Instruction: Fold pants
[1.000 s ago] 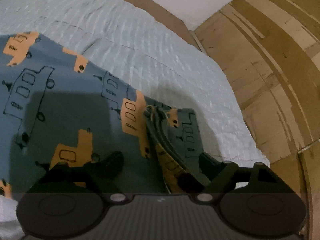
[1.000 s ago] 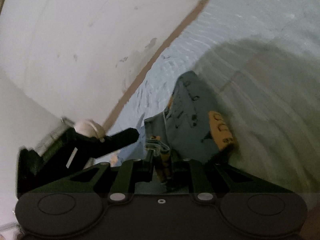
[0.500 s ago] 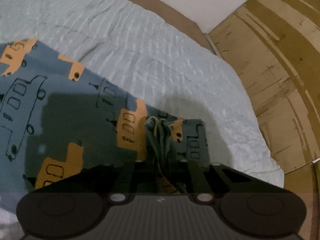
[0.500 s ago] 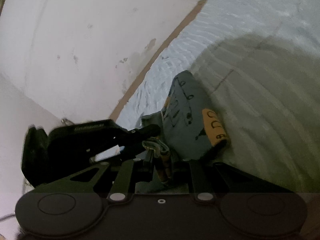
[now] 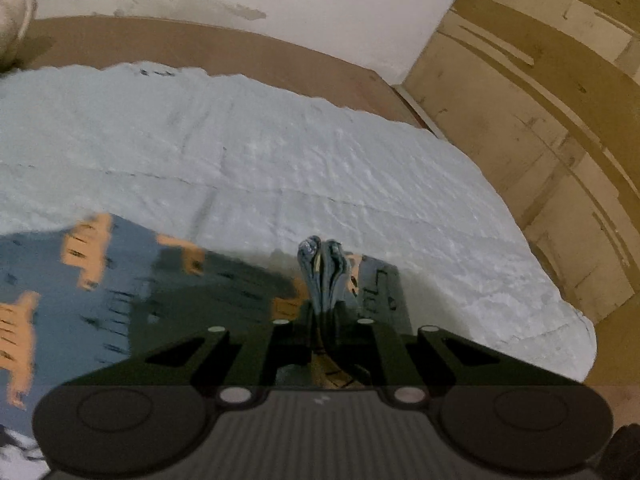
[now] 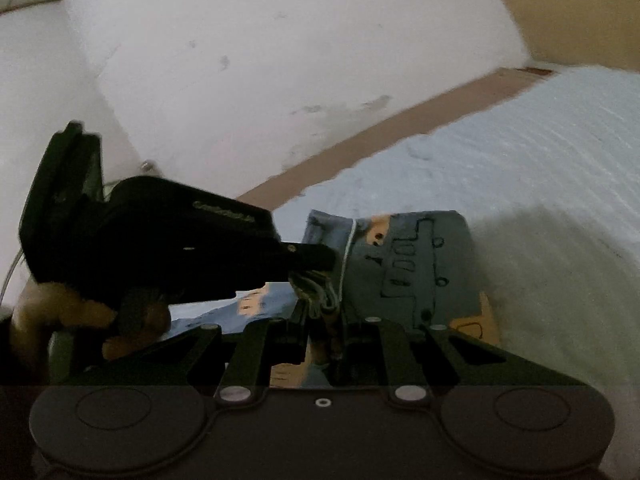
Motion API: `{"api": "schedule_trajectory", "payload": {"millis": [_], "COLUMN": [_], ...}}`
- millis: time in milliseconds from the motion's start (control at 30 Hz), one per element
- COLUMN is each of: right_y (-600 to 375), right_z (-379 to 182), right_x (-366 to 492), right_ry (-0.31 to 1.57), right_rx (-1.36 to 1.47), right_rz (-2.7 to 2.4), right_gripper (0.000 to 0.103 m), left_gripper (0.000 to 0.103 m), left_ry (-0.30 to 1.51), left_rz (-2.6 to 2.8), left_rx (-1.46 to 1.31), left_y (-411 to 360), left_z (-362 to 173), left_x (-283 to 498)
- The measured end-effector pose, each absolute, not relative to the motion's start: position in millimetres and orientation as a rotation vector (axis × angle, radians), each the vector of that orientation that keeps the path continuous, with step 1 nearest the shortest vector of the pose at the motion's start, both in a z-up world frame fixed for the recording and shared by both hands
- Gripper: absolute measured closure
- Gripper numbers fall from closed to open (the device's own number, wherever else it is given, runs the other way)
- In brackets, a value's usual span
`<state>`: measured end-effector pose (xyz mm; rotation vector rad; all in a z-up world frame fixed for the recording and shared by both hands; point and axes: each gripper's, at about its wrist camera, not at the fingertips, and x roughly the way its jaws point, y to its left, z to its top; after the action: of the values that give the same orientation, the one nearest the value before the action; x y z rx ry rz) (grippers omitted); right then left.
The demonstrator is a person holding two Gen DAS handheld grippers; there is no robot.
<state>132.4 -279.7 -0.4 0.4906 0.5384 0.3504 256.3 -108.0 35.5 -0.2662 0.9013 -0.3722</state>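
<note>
Left wrist view: left gripper (image 5: 322, 280) pinches bunched pants (image 5: 120, 288) edge over the bed (image 5: 280, 160) — right gripper (image 6: 320, 300) clamps likewise. Mid-fold lift; next, carry both across evenly.

We see blue-grey pants (image 5: 224, 292) printed with orange vehicles and black line-drawn trucks, lying on a pale blue-white bedcover (image 5: 320, 184) with a fine rippled texture. Our two grippers, left gripper (image 5: 323, 316) and right gripper (image 6: 323, 320), are matte black with silver rivets. A brown band (image 5: 224, 48) runs under the scuffed white wall (image 5: 320, 4); tan wood panels (image 5: 560, 92) carry darker brown stripes.
</note>
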Motion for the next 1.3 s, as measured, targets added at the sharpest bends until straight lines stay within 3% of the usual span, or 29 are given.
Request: {"api": "schedule_trajectory", "payload": {"millis": [300, 867, 967, 1067, 1133, 1200, 1267, 1300], "right_y": [-207.3, -126.2, -125.6, -134.8, -145.5, -158.3, -171.8, -179.0], "right_z": [7.7, -29.7, -30.8, -29.9, -28.6, -28.2, -29.3, -30.4], "right_x": [158.4, 215.7, 213.4, 207.5, 200.9, 195.1, 191.8, 190.8], "right_ry": [0.579, 0.764, 0.759, 0.739, 0.719, 0.694, 0.678, 0.668], "right_rx": [0.39, 0.217, 0.206, 0.203, 0.199, 0.191, 0.181, 0.17], "right_rz": [0.533, 0.596, 0.591, 0.581, 0.564, 0.54, 0.496, 0.463], "right_gripper": [0.087, 0.085, 0.078, 0.054, 0.03, 0.021, 0.014, 0.007], "left_gripper": [0.094, 0.093, 0.09, 0.076, 0.071, 0.061, 0.04, 0.037], "left_ry": [0.895, 0.988, 0.987, 0.979, 0.974, 0.968, 0.949, 0.933], "left_rz": [-0.282, -0.233, -0.232, -0.204, -0.191, -0.179, -0.149, -0.129], "left_rx": [-0.213, -0.356, -0.363, -0.352, -0.343, -0.334, -0.313, -0.291], "left_y": [-35.4, 44.8, 46.8, 47.3, 48.2, 48.3, 46.9, 44.5], "left_z": [47.8, -23.1, -26.6, -25.4, -25.2, -24.2, -23.6, -22.6], "left_x": [258.3, 263.2, 263.6, 261.3, 259.4, 256.4, 253.9, 252.1]}}
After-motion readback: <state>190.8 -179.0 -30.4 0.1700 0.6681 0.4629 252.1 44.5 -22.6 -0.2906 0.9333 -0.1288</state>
